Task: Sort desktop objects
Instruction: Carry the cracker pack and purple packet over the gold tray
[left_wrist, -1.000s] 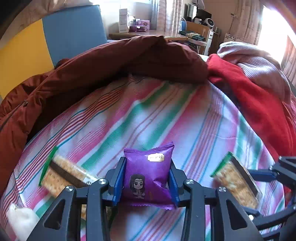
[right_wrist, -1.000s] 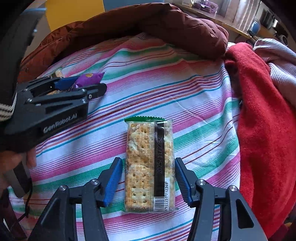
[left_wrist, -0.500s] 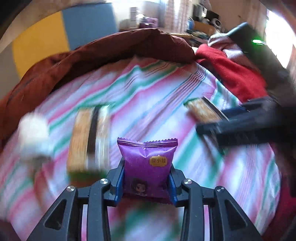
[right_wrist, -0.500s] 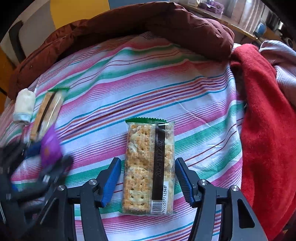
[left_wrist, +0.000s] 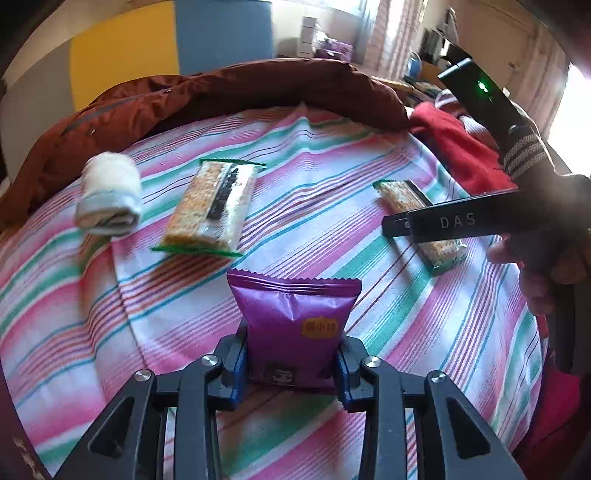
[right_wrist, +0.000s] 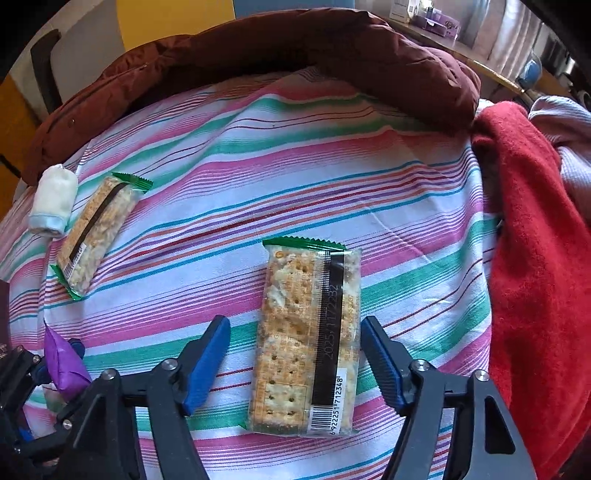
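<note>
- Since a second ago, my left tongs (left_wrist: 291, 363) have carried the purple snack packet (left_wrist: 293, 325) away from my right tongs toward the left side of the striped cloth (left_wrist: 332, 155), near the second cracker pack (left_wrist: 212, 208) and the rolled white cloth (left_wrist: 109, 199).
- Left tongs are closing, pads pressed on the packet's lower sides; it stands upright between them, its bottom close to the cloth, though I cannot tell whether it touches.
- Right tongs (right_wrist: 295, 363) are opening, with the nearer cracker pack (right_wrist: 306, 339) lying flat on the cloth between the blue pads (right_wrist: 205, 363), clear of both.
- In the right view the second cracker pack (right_wrist: 98, 230) lies just beside the rolled white cloth (right_wrist: 53, 199), well apart from the pack under my right tongs.
- Progress, as I judge it: about midway. No container shows, so sorting seems to mean grouping on the cloth; the two crackers are not yet together, and the purple packet has yet to be let go.
- Brown jacket (right_wrist: 295, 48) and red garment (right_wrist: 535, 236) border the cloth and look untouched.
</note>
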